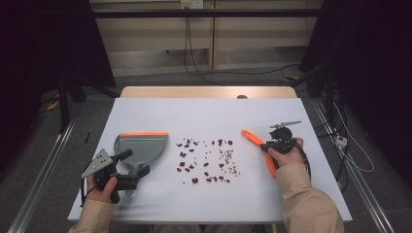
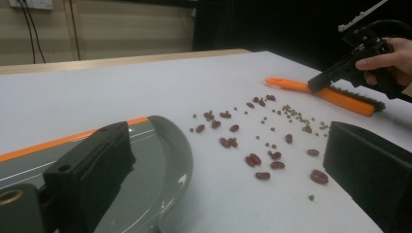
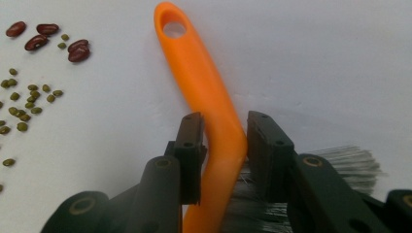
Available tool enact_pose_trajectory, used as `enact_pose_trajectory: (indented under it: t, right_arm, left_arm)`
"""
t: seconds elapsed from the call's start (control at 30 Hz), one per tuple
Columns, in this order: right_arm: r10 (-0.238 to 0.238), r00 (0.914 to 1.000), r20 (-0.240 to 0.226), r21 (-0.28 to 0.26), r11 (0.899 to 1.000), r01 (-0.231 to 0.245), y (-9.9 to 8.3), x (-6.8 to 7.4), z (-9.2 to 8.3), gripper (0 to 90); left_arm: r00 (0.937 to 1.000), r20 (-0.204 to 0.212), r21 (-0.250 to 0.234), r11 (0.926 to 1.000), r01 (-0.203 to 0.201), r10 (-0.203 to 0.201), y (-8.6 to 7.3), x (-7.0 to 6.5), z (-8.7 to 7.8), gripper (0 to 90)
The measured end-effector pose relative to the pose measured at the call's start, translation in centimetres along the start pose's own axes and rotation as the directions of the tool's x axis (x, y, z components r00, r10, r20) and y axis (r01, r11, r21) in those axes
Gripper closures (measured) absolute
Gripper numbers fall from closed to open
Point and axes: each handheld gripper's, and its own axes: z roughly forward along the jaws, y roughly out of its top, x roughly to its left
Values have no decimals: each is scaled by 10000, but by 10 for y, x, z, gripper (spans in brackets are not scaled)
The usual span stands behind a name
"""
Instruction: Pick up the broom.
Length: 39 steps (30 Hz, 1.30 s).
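An orange hand brush (image 1: 254, 139) lies on the white table top (image 1: 209, 111), right of the scattered beans. My right gripper (image 1: 272, 144) is shut on the brush (image 3: 194, 63) where the handle bends into the bristles, one jaw on each side. The left gripper view shows the same grip (image 2: 340, 73) on the brush (image 2: 335, 97). A grey dustpan (image 1: 141, 145) with an orange front lip lies at the left. My left gripper (image 1: 135, 162) hovers at the pan's near end with its jaws wide apart. One jaw hangs over the pan (image 2: 160, 160).
Dark red beans (image 1: 187, 155) and small green beans (image 1: 227, 158) are spread loosely between dustpan and brush. The red beans (image 3: 39, 41) lie just left of the brush handle's tip. Bare table top runs along the far side and the near edge.
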Motion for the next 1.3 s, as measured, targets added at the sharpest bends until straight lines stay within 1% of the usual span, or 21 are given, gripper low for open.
enact_pose_trajectory:
  t: [0.07, 0.2, 0.23, 0.27, 0.33, 0.4, 0.47, 0.53, 0.57, 0.6, 0.67, 0.7, 0.73, 0.77, 0.8, 0.93, 1.0, 1.1, 1.13, 1.2, 1.3]
  right_arm:
    - [-35, 10000, 42, 185, 9998, 34, 2, 1, 2, 672]
    - [-49, 9999, 123, 325, 9995, 45, 2, 3, 6, 651]
    - [-127, 9998, 155, 349, 9993, 122, 3, 4, 7, 652]
    - [-181, 9995, 240, 396, 9991, 172, 3, 5, 7, 653]
    - [-164, 9995, 257, 450, 9989, 152, 3, 5, 7, 654]
    - [-24, 9997, 243, 408, 9992, 14, 3, 4, 8, 658]
    - [78, 9998, 194, 480, 9988, -87, 4, 3, 9, 665]
    - [259, 9997, 32, 486, 9985, -260, 5, 0, 9, 673]
    - [444, 9989, -123, 496, 9978, -438, 5, -2, 9, 674]
    - [569, 9983, -132, 511, 9971, -562, 5, -2, 9, 675]
    - [508, 9987, -92, 504, 9975, -503, 5, -2, 9, 677]
    - [590, 9982, -96, 515, 9970, -584, 5, -2, 9, 678]
    - [490, 9988, -66, 470, 9977, -486, 5, -2, 9, 679]
    - [612, 9981, -113, 480, 9970, -606, 5, -2, 9, 680]
    - [614, 9981, -104, 460, 9971, -609, 5, -2, 9, 681]
    - [463, 9989, -26, 593, 9972, -460, 8, -1, 8, 685]
    - [581, 9983, -50, 656, 9962, -577, 8, -2, 8, 687]
    - [856, 9961, -200, 365, 9957, -849, 11, -3, 8, 704]
    - [866, 9961, -185, 351, 9957, -859, 12, -1, 9, 704]
    - [693, 9976, -40, 396, 9968, -691, 15, 2, 10, 703]
    - [830, 9965, -125, 551, 9951, -822, 15, 1, 10, 697]
  left_arm:
    - [10000, 12, 28, 10000, -15, 15, 0, 0, 0, 35]
    - [10000, -8, -1, 10000, -36, 36, 0, 0, 0, 35]
    - [10000, -3, -7, 10000, -33, 33, 0, 0, 0, 35]
    - [10000, 7, 6, 10000, -65, 65, 0, 0, 0, 35]
    - [9999, -12, 50, 9999, -136, 136, 0, 1, 0, 35]
    - [10000, -18, 22, 10000, -85, 85, 0, 1, 0, 35]
    - [9999, -19, 50, 9999, -105, 105, 0, 2, -1, 35]
    - [9999, -39, 12, 10000, -94, 94, 1, 2, 0, 35]
    - [9999, -57, -28, 10000, -86, 86, 1, 1, 0, 35]
    - [9999, -59, -26, 9999, -115, 115, 2, 1, 0, 35]
    - [9999, -5, -32, 9999, -157, 157, 2, 0, 1, 35]
    - [9998, 36, -20, 9998, -172, 172, 2, -1, 2, 35]
    - [9998, 50, -9, 9999, -169, 169, 2, -1, 2, 35]
    - [9999, 34, -17, 9999, -149, 149, 2, -2, 3, 35]
    - [9999, 40, -24, 9999, -137, 137, 2, -2, 3, 34]
    - [9998, 84, -16, 9998, -191, 191, 3, -3, 3, 35]
    - [9998, 85, -14, 9999, -172, 172, 2, -3, 2, 35]
    - [9999, 52, -42, 9999, -114, 115, 2, -2, 2, 35]
    - [9999, 48, -36, 9999, -156, 156, 3, -2, 2, 35]
    - [9999, 59, -48, 9999, -157, 158, 3, -2, 3, 35]
    - [9998, 80, -12, 9998, -209, 209, 3, -3, 3, 35]
